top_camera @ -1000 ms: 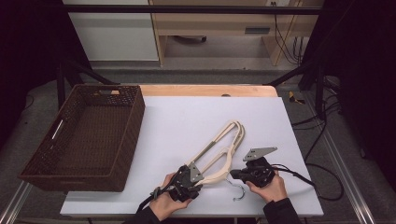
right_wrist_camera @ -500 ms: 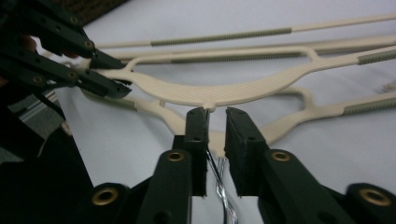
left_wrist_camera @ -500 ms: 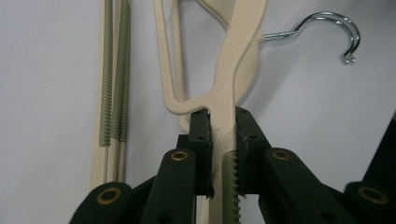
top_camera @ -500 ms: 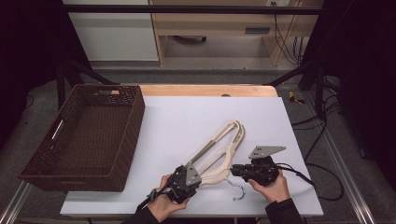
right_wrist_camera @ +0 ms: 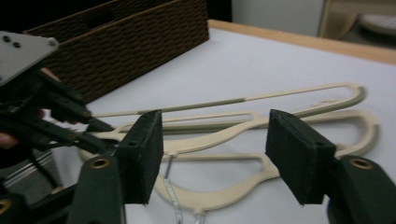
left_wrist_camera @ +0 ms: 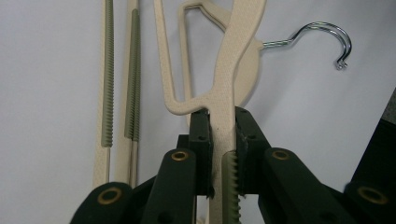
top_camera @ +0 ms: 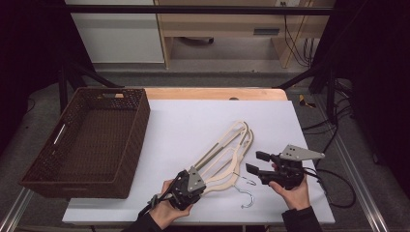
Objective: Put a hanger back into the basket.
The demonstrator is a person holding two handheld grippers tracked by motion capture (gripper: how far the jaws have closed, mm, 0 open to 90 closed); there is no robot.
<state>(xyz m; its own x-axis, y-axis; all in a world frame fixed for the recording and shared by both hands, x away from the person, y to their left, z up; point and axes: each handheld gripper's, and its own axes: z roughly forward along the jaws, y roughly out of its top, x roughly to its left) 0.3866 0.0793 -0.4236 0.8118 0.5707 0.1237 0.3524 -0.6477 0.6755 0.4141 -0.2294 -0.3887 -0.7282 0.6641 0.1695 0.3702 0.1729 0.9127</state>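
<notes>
Opening just now, right gripper has let go of the hangers and lifted clear; left gripper alone clamps one arm.

The hangers are lying stacked on the table near its front edge, slanting from the front left toward the back right, with their hooks resting at the front. The basket is sitting on the table's left side, well apart from the hangers. The left gripper is sitting at the hangers' front-left end, and the right gripper is standing just to their right, apart from them.
</notes>
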